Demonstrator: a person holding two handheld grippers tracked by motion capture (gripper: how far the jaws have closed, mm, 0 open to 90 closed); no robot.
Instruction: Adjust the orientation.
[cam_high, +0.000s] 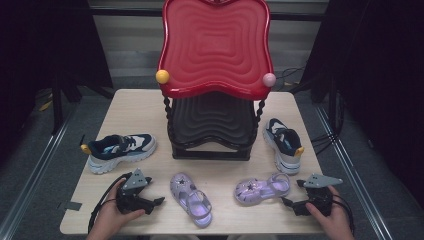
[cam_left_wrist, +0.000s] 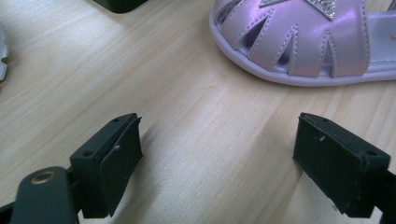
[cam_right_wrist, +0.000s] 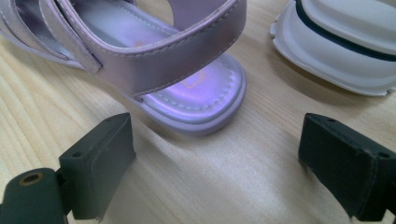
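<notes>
1. Sandals, both purple, lay along the table's near edge: the left sandal (cam_high: 191, 199) near the middle of that edge, toe toward the rack; the right sandal (cam_high: 262, 188) toward the near right corner, heel end pointing right.
2. My left gripper (cam_high: 156, 201) rested low over the table (cam_high: 135, 107) near the near left corner, jaws spread wide with nothing between them. In the left gripper view the left sandal's toe (cam_left_wrist: 299, 42) sat just ahead of the jaws, apart from both pads.
3. My right gripper (cam_high: 286, 201) sat at the near right corner, jaws likewise spread and empty. In the right gripper view the right sandal's heel (cam_right_wrist: 196, 100) lay just ahead of the gap, not touched by either pad.
4. I noted a navy-and-white sneaker (cam_high: 120, 151) by the left edge and its mate (cam_high: 284, 143) by the right edge, just beyond the right sandal.
5. I saw a red two-tier rack (cam_high: 215, 45) standing at the far middle of the table.
</notes>
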